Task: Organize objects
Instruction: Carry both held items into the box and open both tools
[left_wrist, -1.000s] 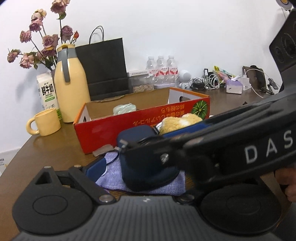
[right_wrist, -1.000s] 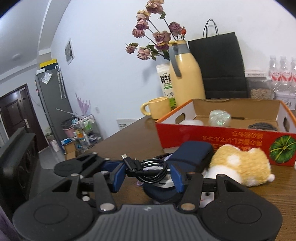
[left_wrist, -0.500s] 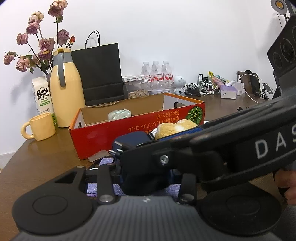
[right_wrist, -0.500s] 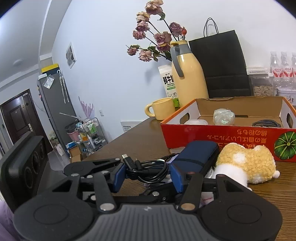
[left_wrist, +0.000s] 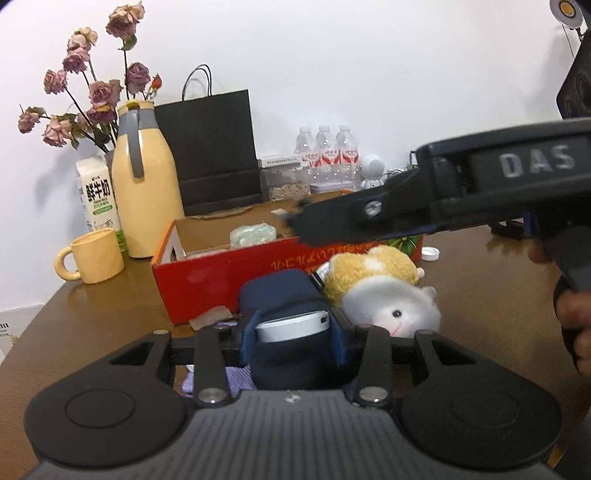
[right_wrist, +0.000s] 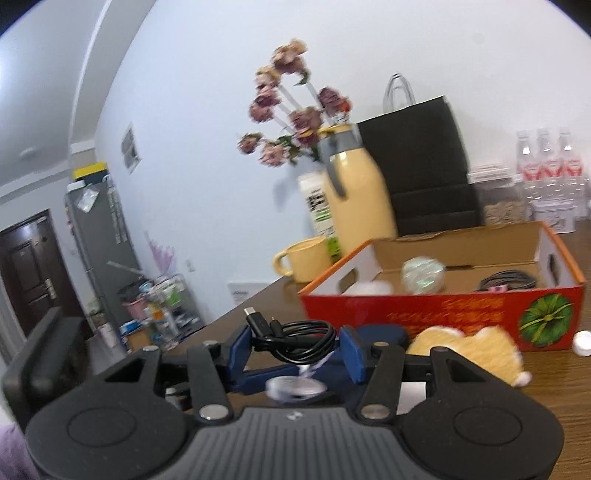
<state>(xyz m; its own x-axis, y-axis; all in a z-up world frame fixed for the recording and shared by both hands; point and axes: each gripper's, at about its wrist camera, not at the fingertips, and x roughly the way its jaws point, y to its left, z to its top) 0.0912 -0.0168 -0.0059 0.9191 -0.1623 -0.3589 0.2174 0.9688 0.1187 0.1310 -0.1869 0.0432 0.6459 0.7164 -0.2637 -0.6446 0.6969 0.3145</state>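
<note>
A white-walled room holds a brown wooden counter (left_wrist: 110, 314) crowded along its back with a black bag (left_wrist: 214, 151), a yellow jug (left_wrist: 146, 184) with dried roses, a milk carton and a mug (left_wrist: 96, 254). On it sits the red box (right_wrist: 443, 314), open-topped, already holding a wrapped greenish ball (right_wrist: 421, 273), a white item and a coiled cord at its right end. Just in front of the box lie a navy pouch (left_wrist: 284, 288) and a plush toy (left_wrist: 388, 291), the two touching. A second ago the right gripper (right_wrist: 291, 341) sat low over the pouch; it has since lifted and swung toward the box, clamped on a bundled black cable (right_wrist: 295, 336), which hangs between its blue pads clear of the counter. The left gripper (left_wrist: 293, 330), wide apart before, has meanwhile closed on the near end of the pouch, where a white object (left_wrist: 295, 325) shows in its mouth. So the cable looks bound for the box, beside the cord there, and the pouch seems next. The pouch's open mouth could spill if tipped.
</note>
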